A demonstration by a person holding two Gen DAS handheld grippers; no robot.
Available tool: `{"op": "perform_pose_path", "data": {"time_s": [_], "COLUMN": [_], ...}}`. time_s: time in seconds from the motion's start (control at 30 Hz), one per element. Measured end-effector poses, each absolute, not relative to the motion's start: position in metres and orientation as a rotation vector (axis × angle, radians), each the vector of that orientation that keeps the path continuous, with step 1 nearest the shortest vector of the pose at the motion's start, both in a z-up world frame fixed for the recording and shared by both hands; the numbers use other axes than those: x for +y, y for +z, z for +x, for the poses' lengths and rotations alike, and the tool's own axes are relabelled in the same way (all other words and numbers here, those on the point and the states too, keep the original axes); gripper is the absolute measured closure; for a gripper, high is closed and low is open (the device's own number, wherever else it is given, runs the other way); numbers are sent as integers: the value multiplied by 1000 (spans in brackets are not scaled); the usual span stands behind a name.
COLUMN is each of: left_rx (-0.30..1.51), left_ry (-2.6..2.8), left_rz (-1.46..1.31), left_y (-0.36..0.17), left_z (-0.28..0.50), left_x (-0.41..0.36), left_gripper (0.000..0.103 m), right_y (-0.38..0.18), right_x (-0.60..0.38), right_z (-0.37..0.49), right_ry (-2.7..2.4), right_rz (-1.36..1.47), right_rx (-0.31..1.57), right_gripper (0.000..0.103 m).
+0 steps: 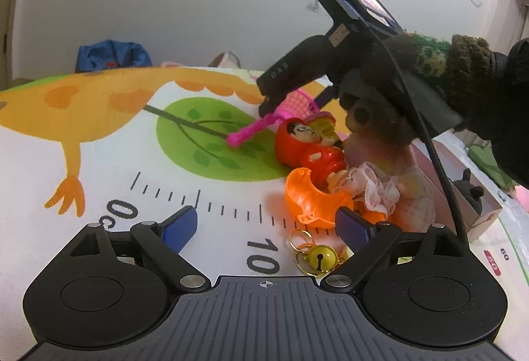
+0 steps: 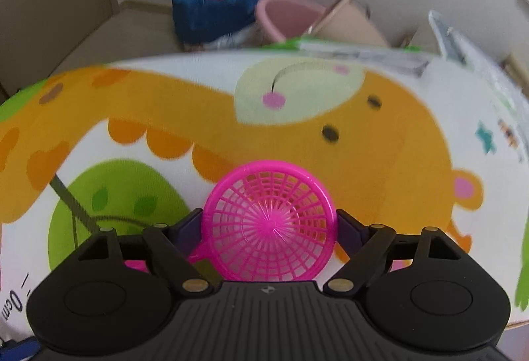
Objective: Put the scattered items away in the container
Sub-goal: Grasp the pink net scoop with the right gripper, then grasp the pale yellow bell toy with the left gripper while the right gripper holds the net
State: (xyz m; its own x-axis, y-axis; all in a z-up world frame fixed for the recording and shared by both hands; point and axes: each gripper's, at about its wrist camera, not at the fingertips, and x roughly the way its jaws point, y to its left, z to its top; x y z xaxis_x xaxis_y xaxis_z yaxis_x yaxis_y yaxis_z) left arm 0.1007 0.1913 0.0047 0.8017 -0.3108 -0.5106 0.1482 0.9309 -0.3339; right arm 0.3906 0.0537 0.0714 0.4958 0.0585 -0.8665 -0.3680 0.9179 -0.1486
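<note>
Nearest the left gripper (image 1: 266,223), whose fingers stand wide apart and empty, the mat (image 1: 109,169) shows ruler markings "0c" and "10". A yellow bell (image 1: 320,258) lies between the fingers; just beyond lie an orange shell (image 1: 310,195) and a red doll (image 1: 297,136). Farther off, the right gripper (image 2: 269,225), marked "UAS", has its fingers closed on the pink strainer (image 2: 269,225), rim against both pads.
</note>
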Motion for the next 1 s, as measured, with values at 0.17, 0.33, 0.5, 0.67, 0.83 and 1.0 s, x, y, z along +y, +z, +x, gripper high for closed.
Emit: {"op": "perform_pose_path", "data": {"time_s": [0.17,0.33,0.5,0.67,0.83,1.0], "left_rx": [595,581,560,601,614,612], "left_ry": [-248,-316,-412,-368,-368,-404], "left_rz": [-290,-200,-70,-143,-139,53], "left_y": [4,8,11,10,18,20], "left_z": [101,94,83,92,88,80], "left_x": [192,180,162,170,162,112], "left_gripper": [9,7,6,6,6,6], "right_y": [117,168,183,148,97,69], "right_x": [43,-3,-63,-83,-95,-111], "right_z": [357,268,162,84,48,49], "right_ry": [309,365,424,457,442,438], "right_rz": [-270,-148,-74,-181,-222,-132], "right_rx": [895,758,688,704,747,764], "right_gripper": [20,20,20,20,20,20]}}
